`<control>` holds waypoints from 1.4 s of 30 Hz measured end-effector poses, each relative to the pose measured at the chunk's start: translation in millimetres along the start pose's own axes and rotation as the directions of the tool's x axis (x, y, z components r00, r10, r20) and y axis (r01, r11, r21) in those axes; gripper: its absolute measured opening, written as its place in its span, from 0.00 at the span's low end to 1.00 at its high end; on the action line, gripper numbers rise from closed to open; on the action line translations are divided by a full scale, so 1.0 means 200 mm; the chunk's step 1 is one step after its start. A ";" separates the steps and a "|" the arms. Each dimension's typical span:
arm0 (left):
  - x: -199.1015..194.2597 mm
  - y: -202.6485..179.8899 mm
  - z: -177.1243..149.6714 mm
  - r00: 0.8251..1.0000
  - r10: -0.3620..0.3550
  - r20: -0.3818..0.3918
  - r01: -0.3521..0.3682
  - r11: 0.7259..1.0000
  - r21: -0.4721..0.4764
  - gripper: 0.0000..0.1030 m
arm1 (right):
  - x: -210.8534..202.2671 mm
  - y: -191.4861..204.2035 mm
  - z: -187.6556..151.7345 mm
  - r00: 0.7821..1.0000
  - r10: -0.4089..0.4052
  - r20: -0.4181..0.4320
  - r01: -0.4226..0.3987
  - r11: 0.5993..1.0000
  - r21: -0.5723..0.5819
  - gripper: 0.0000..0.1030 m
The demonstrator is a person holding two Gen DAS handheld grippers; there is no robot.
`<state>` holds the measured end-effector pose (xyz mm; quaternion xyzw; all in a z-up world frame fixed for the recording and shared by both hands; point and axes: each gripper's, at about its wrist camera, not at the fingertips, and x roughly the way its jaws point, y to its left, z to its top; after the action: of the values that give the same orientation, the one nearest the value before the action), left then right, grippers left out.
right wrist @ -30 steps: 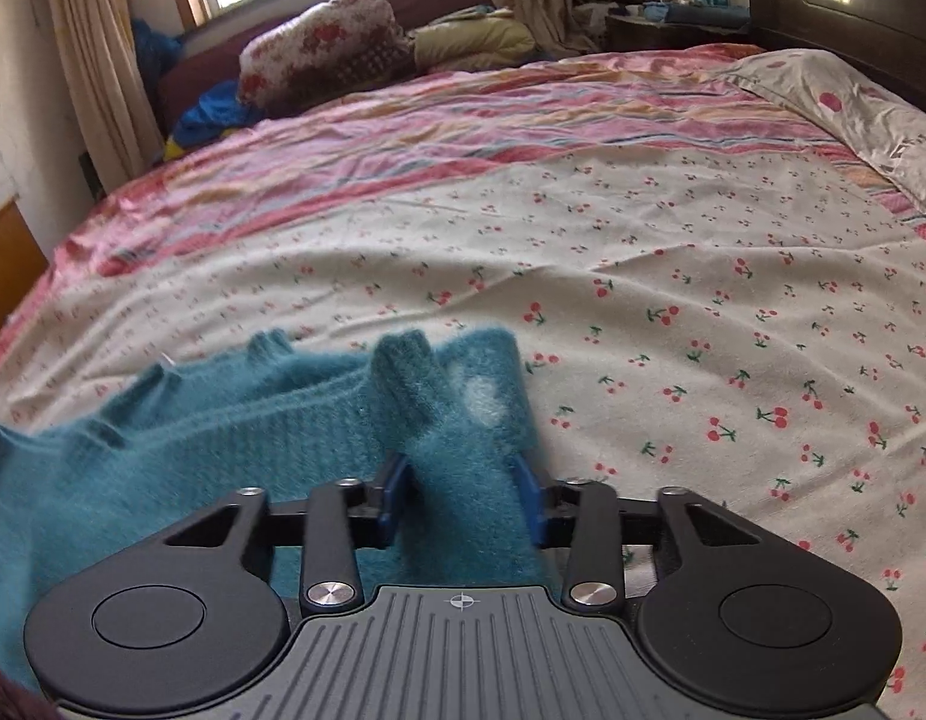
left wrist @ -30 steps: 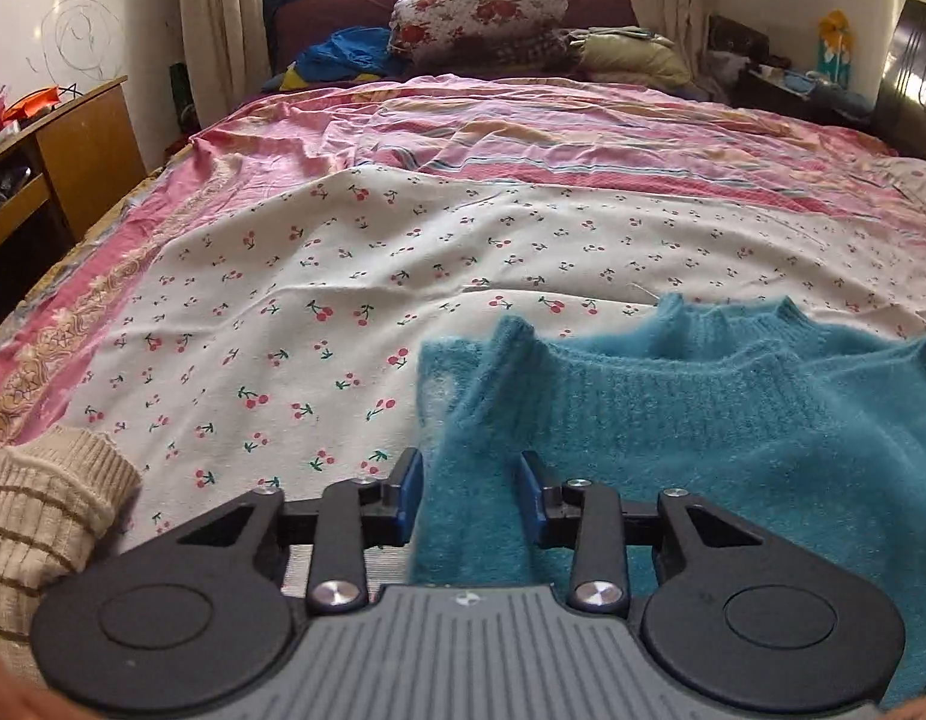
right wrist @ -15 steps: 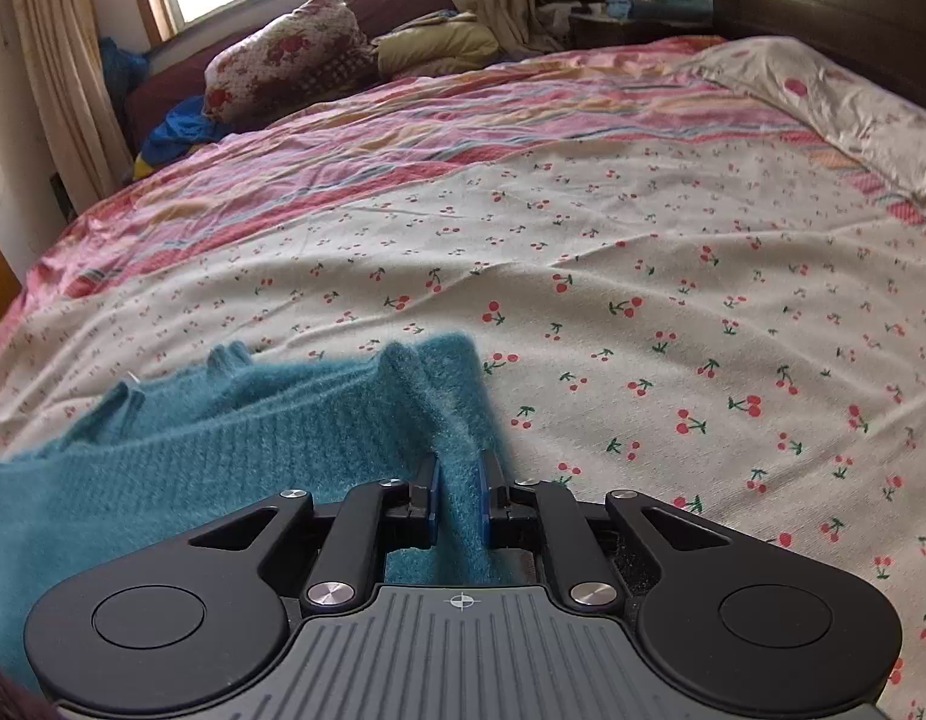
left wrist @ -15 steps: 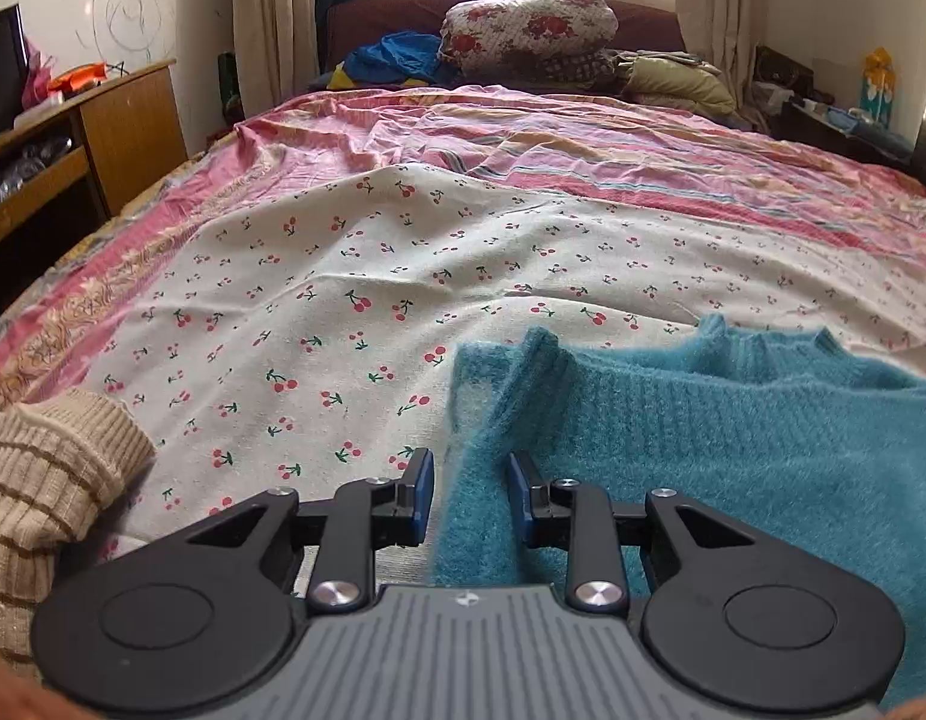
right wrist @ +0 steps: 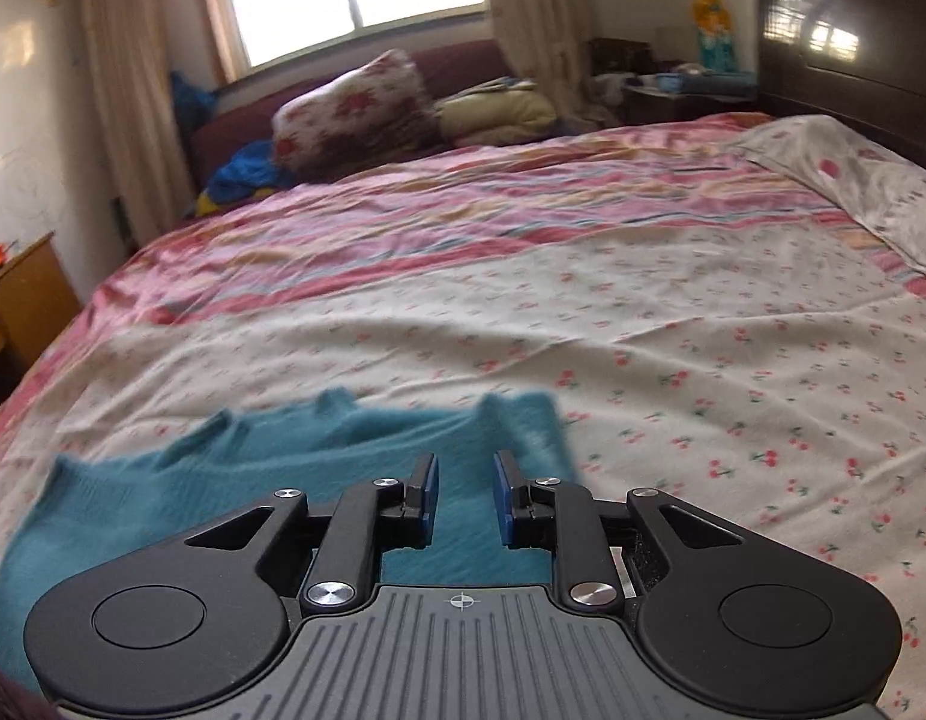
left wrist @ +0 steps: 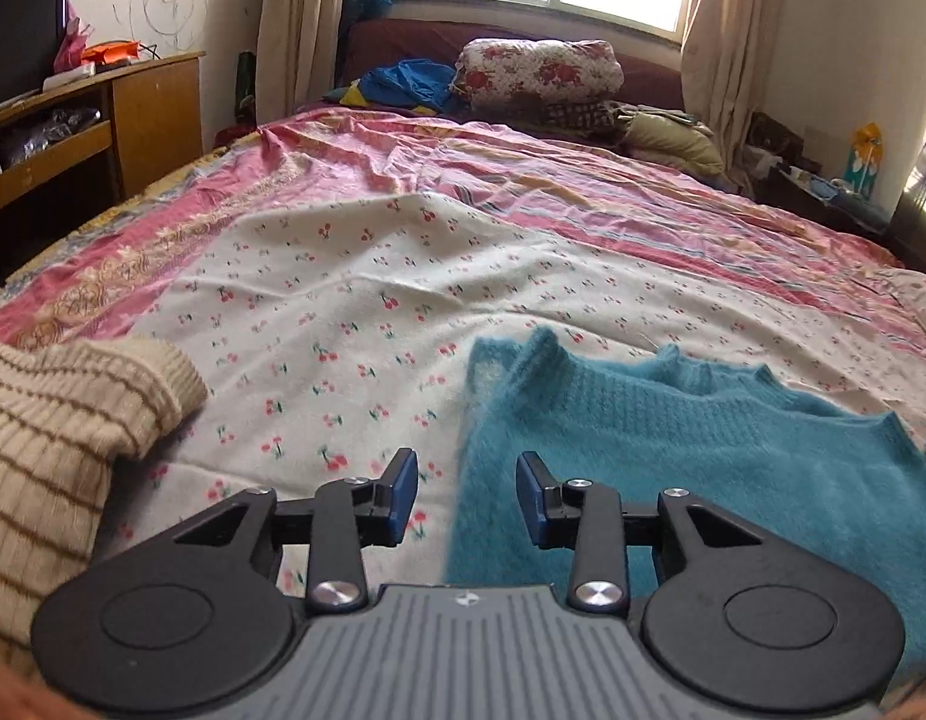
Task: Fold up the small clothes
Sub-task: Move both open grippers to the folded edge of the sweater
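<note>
Since the fold looks laid, both hand-held grippers, left [left wrist: 466,495] and right [right wrist: 463,495], are opening, empty, above the sweater's [left wrist: 703,450] 6 o'clock edge.

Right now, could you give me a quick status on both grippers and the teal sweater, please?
Left gripper and right gripper opening, pads clear of the knit. Teal sweater flat on bed. Striped beige garment alongside, apart.

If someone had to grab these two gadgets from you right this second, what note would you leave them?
Left gripper: fingers opening, pressing on nothing, over the left edge of the teal sweater.
Right gripper: fingers opening too, above the sweater's right edge, not clamping it.
The sweater lies on the cherry-print sheet; a striped beige knit waits to the left.
Done: sweater looks partly folded and set down.
Left: finish its folds, then the beige knit.
</note>
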<state>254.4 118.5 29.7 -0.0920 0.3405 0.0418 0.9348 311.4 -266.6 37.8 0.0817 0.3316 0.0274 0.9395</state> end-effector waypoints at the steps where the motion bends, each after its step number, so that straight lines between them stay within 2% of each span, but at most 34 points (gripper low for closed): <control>1: -0.01 0.00 -0.02 1.000 -0.003 -0.005 0.003 1.000 -0.005 0.42 | 0.01 0.04 -0.01 1.000 0.014 -0.012 -0.014 1.000 -0.013 0.21; 5: 0.01 0.00 -0.11 0.999 0.021 -0.037 -0.021 1.000 -0.003 0.43 | 0.08 0.13 -0.07 0.997 0.032 -0.070 -0.035 0.998 -0.043 0.21; 7: 0.02 0.02 -0.15 0.999 0.016 -0.051 -0.017 0.999 -0.030 0.45 | 0.15 0.14 -0.10 0.991 0.019 -0.134 -0.026 0.998 -0.053 0.20; 8: 0.02 0.03 -0.16 0.999 0.010 -0.052 -0.012 0.999 -0.048 0.45 | 0.17 0.15 -0.12 0.990 0.007 -0.139 -0.016 0.998 -0.063 0.20; 14: 0.00 0.07 -0.19 0.999 -0.013 -0.046 0.008 0.994 -0.109 0.46 | 0.14 0.20 -0.09 0.992 -0.026 -0.127 0.015 0.997 -0.081 0.21; 20: -0.02 0.09 -0.23 0.999 -0.019 -0.042 0.013 0.992 -0.122 0.47 | 0.12 0.37 -0.05 0.995 0.005 -0.105 -0.018 0.992 -0.123 0.21; 25: -0.04 0.10 -0.25 0.999 -0.028 -0.038 0.023 0.992 -0.126 0.47 | 0.16 0.52 -0.09 0.988 0.050 -0.147 -0.073 0.986 -0.153 0.21; 29: -0.04 0.12 -0.26 0.999 -0.041 -0.036 0.035 0.989 -0.144 0.48 | 0.22 0.58 -0.14 0.981 0.019 -0.192 -0.059 0.977 -0.204 0.21; 34: -0.04 0.13 -0.27 0.998 -0.058 -0.035 0.052 0.987 -0.154 0.49 | 0.21 0.61 -0.11 0.981 0.008 -0.195 -0.048 0.977 -0.205 0.21; 42: -0.06 0.17 -0.29 0.996 -0.081 -0.037 0.074 0.984 -0.160 0.52 | 0.19 0.81 -0.09 0.981 0.056 -0.186 -0.100 0.967 -0.235 0.21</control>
<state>204.4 140.6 -10.5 -0.1799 0.3524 0.0302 0.9179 331.1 -100.5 27.9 -0.0239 0.4049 0.1121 0.9071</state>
